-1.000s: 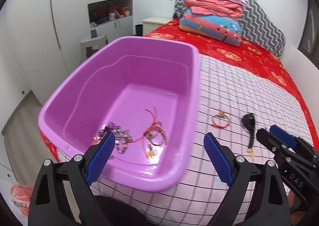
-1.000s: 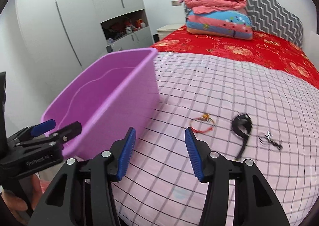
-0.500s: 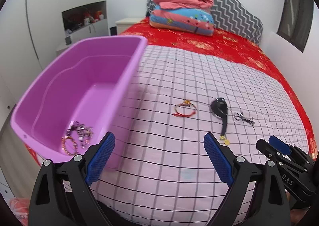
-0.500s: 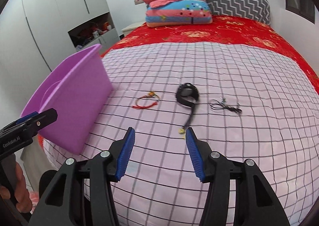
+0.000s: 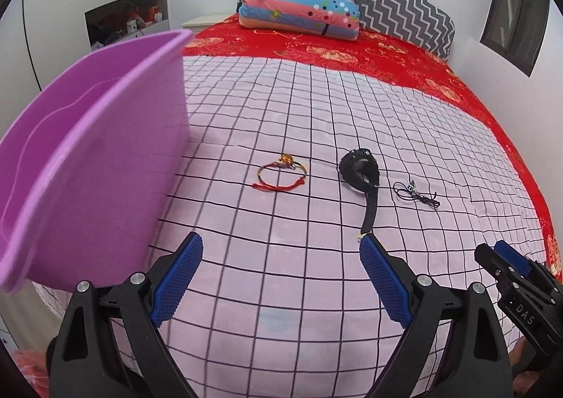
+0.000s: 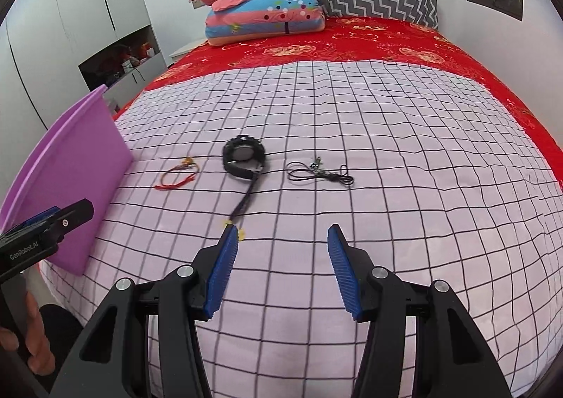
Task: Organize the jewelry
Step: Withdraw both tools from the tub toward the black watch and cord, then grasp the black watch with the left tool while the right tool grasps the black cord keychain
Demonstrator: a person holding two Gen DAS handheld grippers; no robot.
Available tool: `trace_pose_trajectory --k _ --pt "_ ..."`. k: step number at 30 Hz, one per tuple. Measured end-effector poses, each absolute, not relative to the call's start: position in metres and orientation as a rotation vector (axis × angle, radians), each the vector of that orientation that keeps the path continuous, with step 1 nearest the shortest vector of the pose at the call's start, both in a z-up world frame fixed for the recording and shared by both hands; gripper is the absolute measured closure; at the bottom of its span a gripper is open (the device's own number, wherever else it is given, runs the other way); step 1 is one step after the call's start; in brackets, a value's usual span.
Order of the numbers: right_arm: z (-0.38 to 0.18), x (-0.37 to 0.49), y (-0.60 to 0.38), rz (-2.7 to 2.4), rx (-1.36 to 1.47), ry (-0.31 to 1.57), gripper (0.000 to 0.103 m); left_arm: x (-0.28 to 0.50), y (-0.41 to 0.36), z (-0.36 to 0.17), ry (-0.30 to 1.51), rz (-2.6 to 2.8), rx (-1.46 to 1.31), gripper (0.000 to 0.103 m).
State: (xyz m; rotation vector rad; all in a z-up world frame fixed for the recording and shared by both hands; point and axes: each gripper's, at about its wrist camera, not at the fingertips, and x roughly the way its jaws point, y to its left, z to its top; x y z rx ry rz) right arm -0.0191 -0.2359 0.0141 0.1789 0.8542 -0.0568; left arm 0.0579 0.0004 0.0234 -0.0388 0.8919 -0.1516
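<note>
Left wrist: we are holding the left gripper [image 5: 281, 278] agape and empty above the checked sheet; the red cord bracelet [image 5: 280, 173] is lying beside the purple plastic tub [image 5: 88, 166], where thin cord risks slipping the pads

Right wrist: the right gripper [image 6: 281, 266] is spread, empty; the black watch [image 6: 243, 156] and thin black necklace [image 6: 318, 174] are lying ahead, and snagging the sheet is our worry

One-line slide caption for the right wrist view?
Open right gripper faces red bracelet, black watch and black necklace.
</note>
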Motion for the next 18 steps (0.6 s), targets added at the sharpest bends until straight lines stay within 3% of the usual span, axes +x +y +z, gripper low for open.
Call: trace_pose_trajectory --k 18 --pt "-0.042 0.051 -0.293 -0.066 0.18 0.902 0.052 0.136 -0.066 -0.041 0.964 -0.104 -0.076 0.014"
